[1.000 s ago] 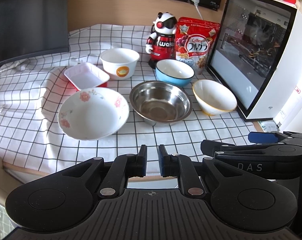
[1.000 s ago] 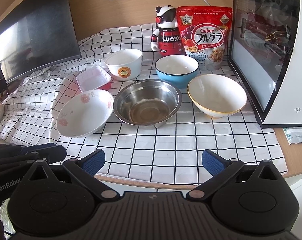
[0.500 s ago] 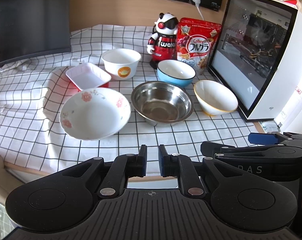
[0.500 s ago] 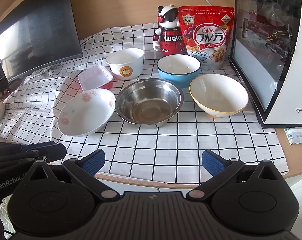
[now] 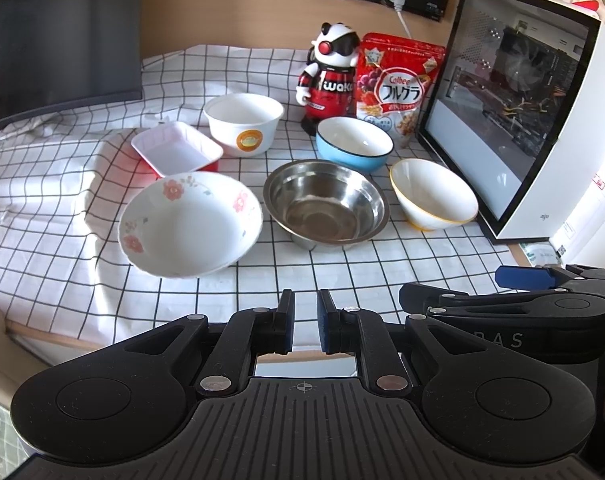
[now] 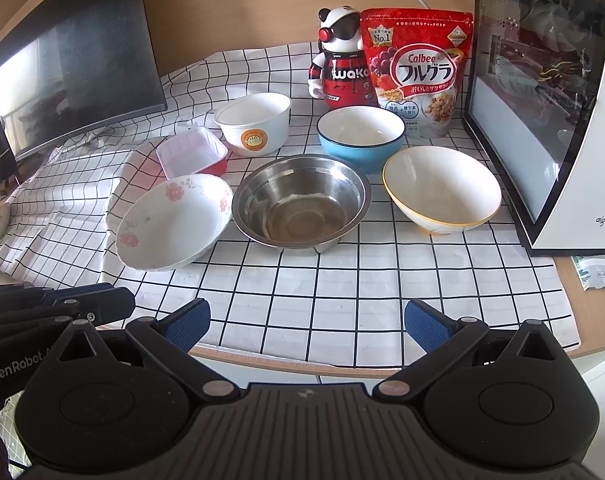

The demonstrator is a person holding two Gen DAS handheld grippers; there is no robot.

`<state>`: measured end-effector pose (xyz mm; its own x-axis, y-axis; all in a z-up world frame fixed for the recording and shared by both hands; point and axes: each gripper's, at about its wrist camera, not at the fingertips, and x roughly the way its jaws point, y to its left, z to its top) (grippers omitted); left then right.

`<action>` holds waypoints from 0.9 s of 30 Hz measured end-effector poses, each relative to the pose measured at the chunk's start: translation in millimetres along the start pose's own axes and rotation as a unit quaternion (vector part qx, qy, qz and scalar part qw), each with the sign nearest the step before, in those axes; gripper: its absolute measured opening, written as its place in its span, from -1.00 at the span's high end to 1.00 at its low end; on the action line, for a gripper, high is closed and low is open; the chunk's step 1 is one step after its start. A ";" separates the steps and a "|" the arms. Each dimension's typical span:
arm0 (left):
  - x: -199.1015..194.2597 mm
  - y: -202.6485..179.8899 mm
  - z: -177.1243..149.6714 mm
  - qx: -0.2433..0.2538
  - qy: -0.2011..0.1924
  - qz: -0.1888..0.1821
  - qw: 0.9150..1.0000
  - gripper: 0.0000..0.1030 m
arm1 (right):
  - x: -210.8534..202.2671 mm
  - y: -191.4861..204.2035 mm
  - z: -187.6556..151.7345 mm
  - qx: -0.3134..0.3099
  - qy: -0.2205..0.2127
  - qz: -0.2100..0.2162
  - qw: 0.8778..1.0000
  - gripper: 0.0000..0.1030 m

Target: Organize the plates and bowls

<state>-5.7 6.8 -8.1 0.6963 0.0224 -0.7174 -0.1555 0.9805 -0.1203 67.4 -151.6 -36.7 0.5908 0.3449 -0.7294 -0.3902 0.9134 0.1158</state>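
Observation:
On the checked cloth stand a floral white bowl (image 5: 190, 224) (image 6: 174, 226), a steel bowl (image 5: 324, 204) (image 6: 302, 204), a white bowl with a yellow rim (image 5: 432, 194) (image 6: 442, 192), a blue bowl (image 5: 354, 144) (image 6: 360, 136), a white tub with an orange label (image 5: 244, 122) (image 6: 254, 122) and a red-sided rectangular dish (image 5: 176, 150) (image 6: 192, 156). My left gripper (image 5: 305, 320) is shut and empty above the table's front edge. My right gripper (image 6: 306, 324) is open and empty, also at the front edge, short of the steel bowl.
A panda robot toy (image 6: 342, 60) and a red cereal bag (image 6: 420, 72) stand at the back. A white glass-sided computer case (image 6: 542, 92) stands on the right, a dark monitor (image 6: 70, 64) on the left. A small packet (image 6: 596, 272) lies at the table's right front.
Both grippers have moved slightly forward towards the bowls. Their jaws have not changed, and nothing on the table has moved.

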 end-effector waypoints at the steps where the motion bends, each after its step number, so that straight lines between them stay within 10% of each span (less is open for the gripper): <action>1: 0.2 -0.2 -0.1 0.000 0.000 0.000 1.000 0.71 | 0.6 0.2 0.3 0.000 0.000 0.000 1.000 -1.00; 27: 42.7 43.7 38.8 -0.018 0.028 -0.059 0.998 0.72 | 26.7 7.0 29.5 0.076 -0.045 -0.051 0.995 -1.00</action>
<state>44.4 58.2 -17.4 0.6718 -0.1054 -0.7332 -0.1000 0.9678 -0.2308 101.2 -129.6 -35.4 0.6858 0.2611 -0.6794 -0.2184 0.9642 0.1502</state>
